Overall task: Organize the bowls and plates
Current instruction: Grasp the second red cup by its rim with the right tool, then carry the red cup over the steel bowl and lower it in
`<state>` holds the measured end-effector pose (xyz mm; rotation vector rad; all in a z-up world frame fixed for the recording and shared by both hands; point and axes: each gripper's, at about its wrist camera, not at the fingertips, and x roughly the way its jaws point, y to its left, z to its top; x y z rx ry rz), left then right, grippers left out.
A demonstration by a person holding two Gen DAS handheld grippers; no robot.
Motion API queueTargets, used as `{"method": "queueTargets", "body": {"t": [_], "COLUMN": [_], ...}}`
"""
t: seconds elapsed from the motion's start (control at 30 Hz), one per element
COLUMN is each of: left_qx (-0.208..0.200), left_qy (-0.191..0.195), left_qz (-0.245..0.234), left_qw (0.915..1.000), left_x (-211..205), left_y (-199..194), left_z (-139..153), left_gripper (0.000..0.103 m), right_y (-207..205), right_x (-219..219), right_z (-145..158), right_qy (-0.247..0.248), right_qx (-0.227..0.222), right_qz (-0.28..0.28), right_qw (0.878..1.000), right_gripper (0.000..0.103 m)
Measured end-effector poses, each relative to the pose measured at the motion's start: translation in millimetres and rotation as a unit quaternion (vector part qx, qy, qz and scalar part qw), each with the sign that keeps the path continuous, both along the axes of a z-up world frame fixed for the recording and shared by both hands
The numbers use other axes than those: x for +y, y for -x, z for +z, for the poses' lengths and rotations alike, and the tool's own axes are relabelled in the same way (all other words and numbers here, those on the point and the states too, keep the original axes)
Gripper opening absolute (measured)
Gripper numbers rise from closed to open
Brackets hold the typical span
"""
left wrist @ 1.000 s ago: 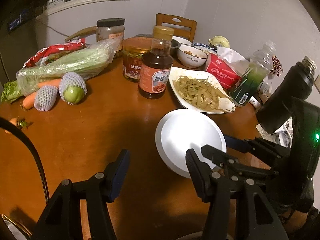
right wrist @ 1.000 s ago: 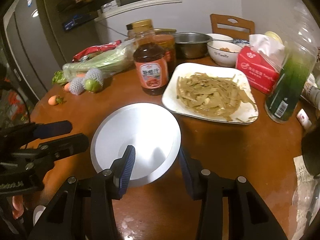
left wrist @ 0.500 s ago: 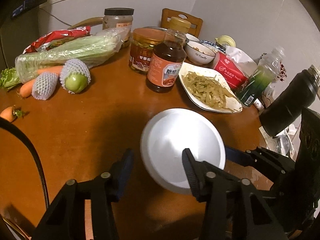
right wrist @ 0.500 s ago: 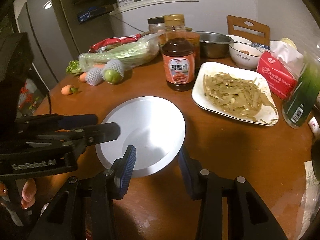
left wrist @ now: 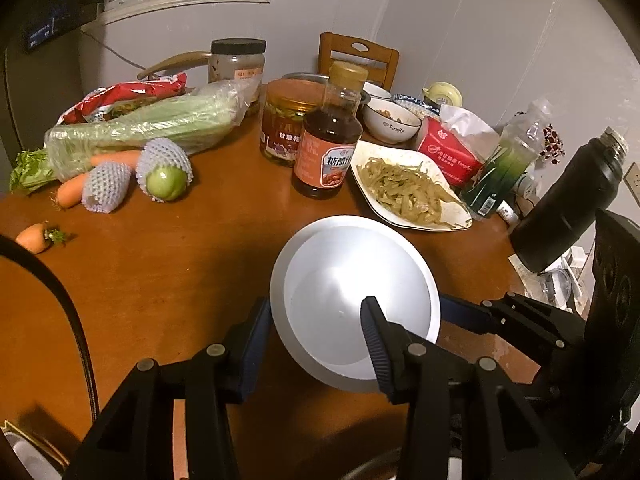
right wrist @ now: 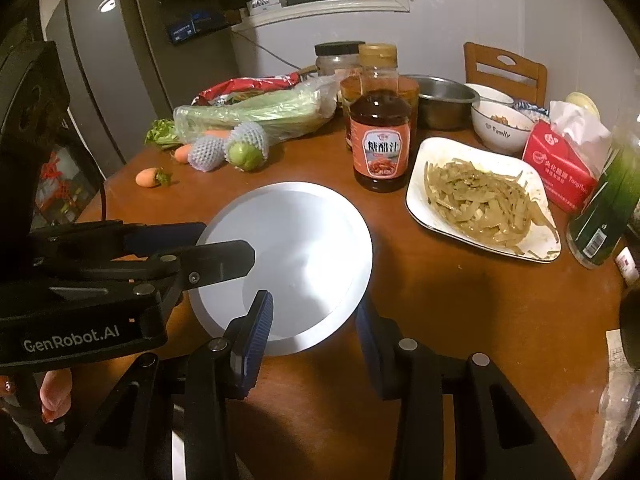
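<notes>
We are holding both grippers angled down toward the brown table (left wrist: 168, 280), converging on the white plate (left wrist: 352, 280) near the table's front edge. Our left gripper (left wrist: 316, 340) is clamping the plate's near rim, one finger over the inside, the other beneath; its jaws have just been closing on it. Our right gripper (right wrist: 316, 336) is straddling the opposite rim, jaws narrow, gripping it likewise. The plate is sitting tilted between them, just in front of the sauce bottle (left wrist: 326, 148) and the dish of shredded vegetables (left wrist: 408, 192).
</notes>
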<state>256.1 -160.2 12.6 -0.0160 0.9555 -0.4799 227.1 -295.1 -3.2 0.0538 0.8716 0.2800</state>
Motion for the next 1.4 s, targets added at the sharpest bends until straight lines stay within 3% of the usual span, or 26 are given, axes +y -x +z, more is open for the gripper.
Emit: {"method": "queueTargets", "body": {"t": [0.7,1.4], "left_qx": [-0.048,-0.077], "left_qy": [0.011,0.017], "left_qz": [0.004,-0.007], "left_qw": [0.9988,0.9969], "left_x": [27,38], "left_y": [75,132], "left_z": [44,61], "left_gripper": [0.047,0.047], "right_y": [67,128], "right_x": [26,40], "right_z": [50,68], "right_qy": [0.008,0.021], "right_qx": [-0.063,-0.093], "right_qz": [0.005,0.005], "right_qw": [0.998,0.995], "right_gripper": [0.044,0.044]}}
